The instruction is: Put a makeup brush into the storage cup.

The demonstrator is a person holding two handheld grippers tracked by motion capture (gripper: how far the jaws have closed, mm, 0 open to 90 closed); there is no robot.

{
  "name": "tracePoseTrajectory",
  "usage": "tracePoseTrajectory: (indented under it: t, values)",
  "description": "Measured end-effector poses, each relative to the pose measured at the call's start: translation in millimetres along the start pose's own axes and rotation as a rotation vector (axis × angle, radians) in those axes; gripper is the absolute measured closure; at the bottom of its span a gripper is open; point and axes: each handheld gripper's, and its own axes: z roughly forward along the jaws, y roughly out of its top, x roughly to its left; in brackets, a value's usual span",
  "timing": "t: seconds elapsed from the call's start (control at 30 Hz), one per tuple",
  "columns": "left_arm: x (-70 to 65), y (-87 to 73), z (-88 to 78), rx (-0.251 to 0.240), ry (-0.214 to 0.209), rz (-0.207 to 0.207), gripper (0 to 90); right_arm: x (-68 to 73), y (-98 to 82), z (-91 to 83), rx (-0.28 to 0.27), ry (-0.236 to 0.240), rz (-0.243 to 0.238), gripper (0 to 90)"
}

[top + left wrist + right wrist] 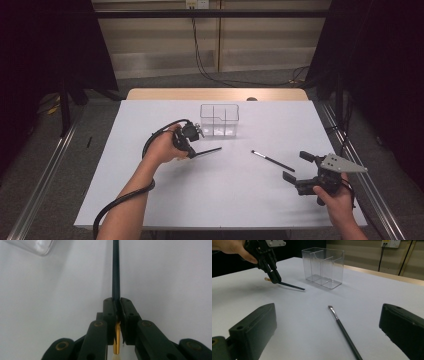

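Note:
My left gripper (192,154) (117,301) is shut on a thin black brush (207,151) (115,270) near its gold ferrule. The long handle sticks out past the tips, just above the white table. The same gripper (275,279) and its brush (292,286) appear far left in the right gripper view. A clear plastic organizer (219,120) (323,266) with compartments stands upright just beyond it. A second black brush (273,161) (343,330) lies flat on the table in front of my right gripper (297,166) (328,315), which stands open with nothing between its jaws.
The white table sheet (225,200) ends at a wooden strip (215,94) along the far edge, where a small dark object (251,99) sits. A corner of the organizer (32,245) shows at the top left of the left gripper view. Metal rails run along both sides.

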Motion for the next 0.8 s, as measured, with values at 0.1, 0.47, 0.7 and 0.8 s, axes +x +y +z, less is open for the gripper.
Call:
tracePoseTrajectory:
  t: [0.1,0.47,0.7,0.8]
  values:
    - [-5.3,0.9,-5.2,-0.033,-0.01,0.004,83.7,1.8,1.3,2.0,0.0,-0.007,-0.009,0.0]
    - [-26.9,10.8,-25.0,-0.092,-0.021,0.059,83.7,6.4,9.4,9.2,-0.001,-0.002,-0.011,0.0]
    - [-37.3,18.3,-25.1,-0.101,-0.038,0.09,83.7,8.1,19.0,19.5,0.004,0.003,-0.014,0.0]
    - [-41.8,21.0,-24.6,-0.099,-0.046,0.112,83.7,9.9,21.1,27.2,0.038,0.017,-0.002,0.2]
